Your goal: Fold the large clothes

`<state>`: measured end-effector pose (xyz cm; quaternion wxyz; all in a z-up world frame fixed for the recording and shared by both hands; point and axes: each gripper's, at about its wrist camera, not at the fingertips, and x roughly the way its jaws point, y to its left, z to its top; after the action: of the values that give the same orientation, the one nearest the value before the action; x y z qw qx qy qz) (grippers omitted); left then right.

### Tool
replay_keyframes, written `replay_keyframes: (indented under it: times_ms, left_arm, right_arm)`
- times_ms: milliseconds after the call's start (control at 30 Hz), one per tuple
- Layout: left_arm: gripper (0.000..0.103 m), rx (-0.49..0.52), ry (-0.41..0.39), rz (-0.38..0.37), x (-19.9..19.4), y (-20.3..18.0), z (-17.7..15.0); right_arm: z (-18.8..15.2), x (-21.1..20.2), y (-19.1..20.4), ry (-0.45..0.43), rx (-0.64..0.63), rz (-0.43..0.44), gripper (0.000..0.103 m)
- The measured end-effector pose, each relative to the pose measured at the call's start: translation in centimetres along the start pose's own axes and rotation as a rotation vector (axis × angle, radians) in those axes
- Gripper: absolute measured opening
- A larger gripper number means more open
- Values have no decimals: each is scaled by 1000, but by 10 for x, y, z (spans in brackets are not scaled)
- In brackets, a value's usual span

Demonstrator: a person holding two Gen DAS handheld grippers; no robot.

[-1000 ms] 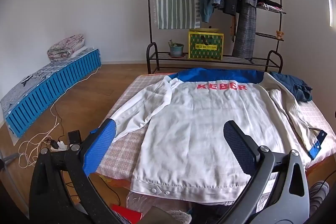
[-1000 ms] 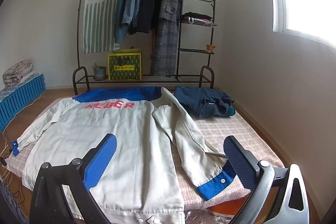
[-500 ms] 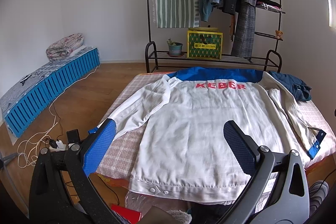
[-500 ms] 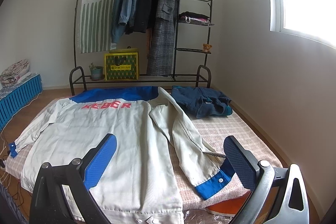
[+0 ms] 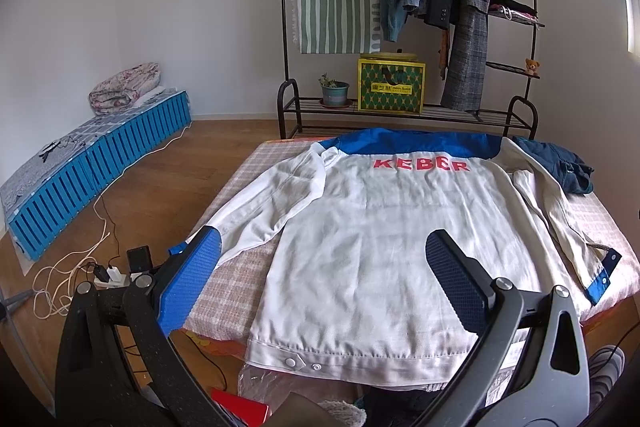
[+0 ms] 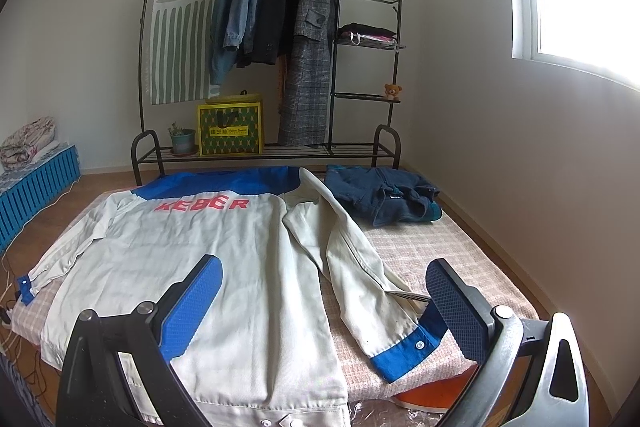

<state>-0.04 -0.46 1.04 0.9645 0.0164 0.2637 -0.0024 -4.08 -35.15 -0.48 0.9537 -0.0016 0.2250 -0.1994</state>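
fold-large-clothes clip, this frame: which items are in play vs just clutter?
In play:
white jacket spread back-up on the bed
left gripper, open
right gripper, open

Clutter:
dark blue garment bunched at the bed's far right corner
clothes rack
yellow-green bag
potted plant
blue slatted mat
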Motion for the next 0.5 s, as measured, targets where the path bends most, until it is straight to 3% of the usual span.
replay_keyframes:
  times_ms: [500]
  left_arm:
    - [103,-8,-3,4,0,4,0]
  right_arm:
    - [4,-7,4,-24,2,10,103]
